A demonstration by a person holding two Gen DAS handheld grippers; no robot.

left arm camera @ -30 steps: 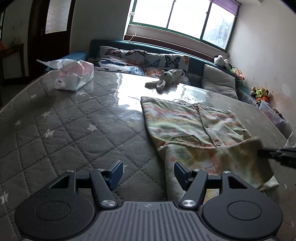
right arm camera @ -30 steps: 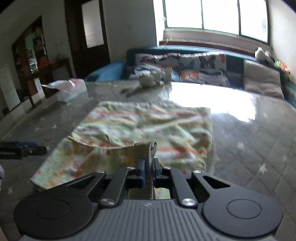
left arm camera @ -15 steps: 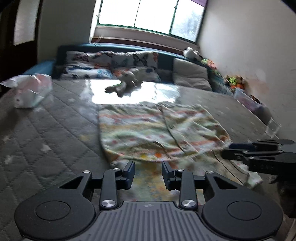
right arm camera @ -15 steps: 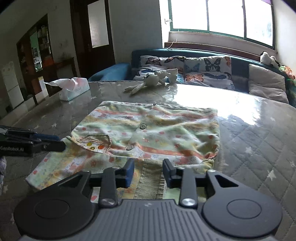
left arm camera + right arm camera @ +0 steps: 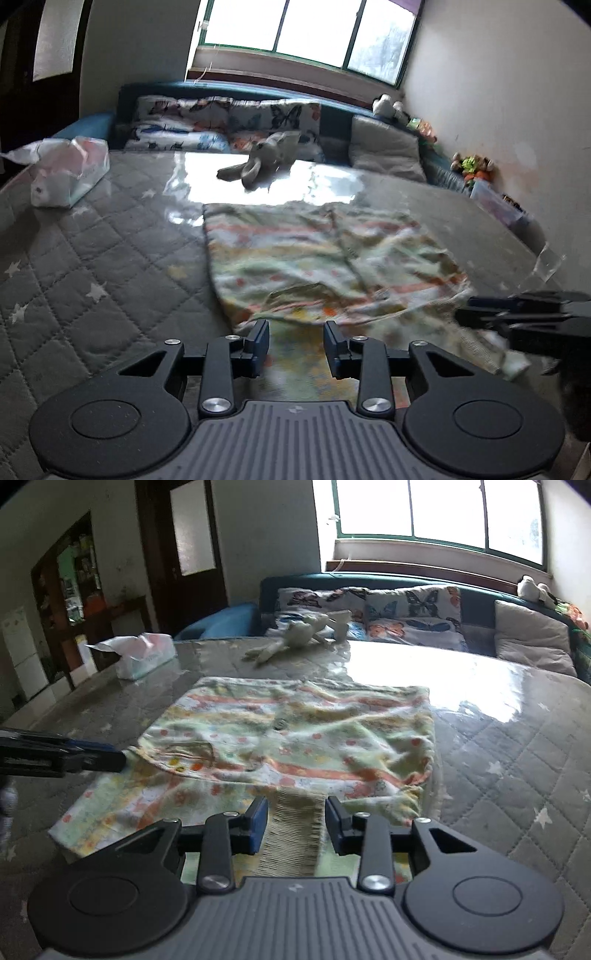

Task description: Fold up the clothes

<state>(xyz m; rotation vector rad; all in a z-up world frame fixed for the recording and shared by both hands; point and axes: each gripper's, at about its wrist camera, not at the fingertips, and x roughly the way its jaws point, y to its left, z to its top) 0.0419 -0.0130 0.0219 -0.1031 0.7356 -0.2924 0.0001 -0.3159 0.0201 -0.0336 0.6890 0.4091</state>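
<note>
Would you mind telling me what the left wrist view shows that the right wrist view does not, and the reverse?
Only the left wrist view shows the toys along the right wall. Only the right wrist view shows the dark door, the shelving room and the garment's ribbed cuff between the open right tool. Both show the floral garment, tissue pack, stuffed rabbit and butterfly pillows.
</note>
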